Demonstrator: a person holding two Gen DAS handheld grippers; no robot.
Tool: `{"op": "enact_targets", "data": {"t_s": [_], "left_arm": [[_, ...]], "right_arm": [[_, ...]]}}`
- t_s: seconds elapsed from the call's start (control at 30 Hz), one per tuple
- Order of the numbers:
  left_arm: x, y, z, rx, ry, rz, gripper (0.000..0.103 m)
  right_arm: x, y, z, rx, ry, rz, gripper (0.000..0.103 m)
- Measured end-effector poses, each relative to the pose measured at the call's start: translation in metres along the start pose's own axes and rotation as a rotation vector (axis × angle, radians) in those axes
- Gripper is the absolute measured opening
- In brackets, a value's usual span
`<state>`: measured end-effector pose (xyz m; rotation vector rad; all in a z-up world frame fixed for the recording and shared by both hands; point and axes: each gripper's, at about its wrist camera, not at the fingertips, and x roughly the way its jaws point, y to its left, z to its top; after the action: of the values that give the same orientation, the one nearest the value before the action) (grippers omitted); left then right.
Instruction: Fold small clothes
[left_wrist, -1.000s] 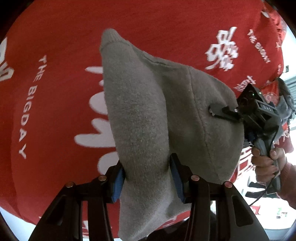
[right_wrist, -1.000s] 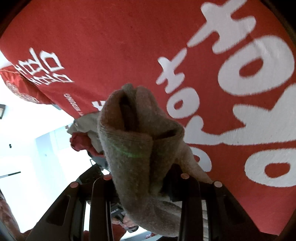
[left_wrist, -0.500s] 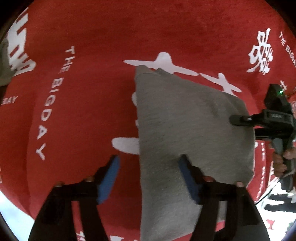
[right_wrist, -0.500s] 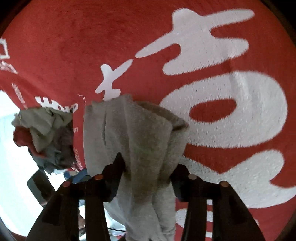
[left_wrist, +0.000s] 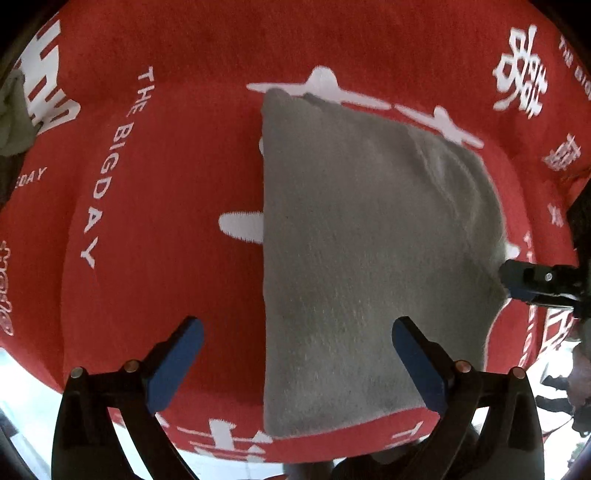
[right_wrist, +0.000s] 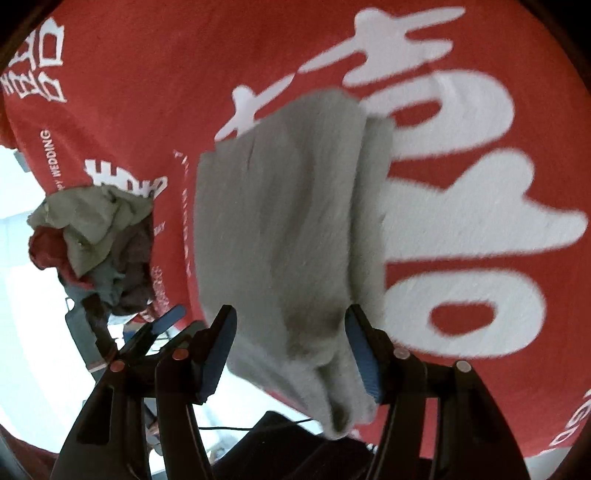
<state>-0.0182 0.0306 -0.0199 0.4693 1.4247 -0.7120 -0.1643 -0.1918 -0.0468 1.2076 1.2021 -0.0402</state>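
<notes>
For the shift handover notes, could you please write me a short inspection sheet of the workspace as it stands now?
Surface: red cloth with white lettering, covering the whole work area.
Job's things: grey garment lying folded flat on the red cloth.
Clutter: pile of crumpled clothes at the cloth's edge, not yet folded.
Grippers: left gripper jaws have just been opening; they stand wide, one pad over the garment, not pressing on it. Right gripper has also let go; the garment's edge lies between its pads, untouched.
Cables: a thin dark cable below the right gripper.
Surroundings: bright, washed out; nothing clear seen.
</notes>
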Motion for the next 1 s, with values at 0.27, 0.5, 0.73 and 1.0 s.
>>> {"op": "enact_targets", "data": {"t_s": [0.27, 0.5, 0.73, 1.0], "left_arm": [[-0.014, -0.007, -0.005, -0.008, -0.066, -0.002, 0.102], [-0.011, -0.003, -0.001, -0.063, -0.048, 0.018, 0.102], [-0.015, -0.003, 0.002, -0.074, -0.067, 0.044, 0.102], [-0.009, -0.005, 0.0, -0.084, -0.012, 0.053, 0.102]], "right_arm": [[0.009, 0.015, -0.01, -0.204, -0.001, -0.229, 0.014], [0.011, 0.003, -0.018, -0.265, 0.008, -0.284, 0.016], [-0.002, 0.009, -0.026, -0.229, 0.038, -0.359, 0.037], [-0.03, 0.059, -0.012, -0.339, -0.171, -0.422, 0.036]]}}
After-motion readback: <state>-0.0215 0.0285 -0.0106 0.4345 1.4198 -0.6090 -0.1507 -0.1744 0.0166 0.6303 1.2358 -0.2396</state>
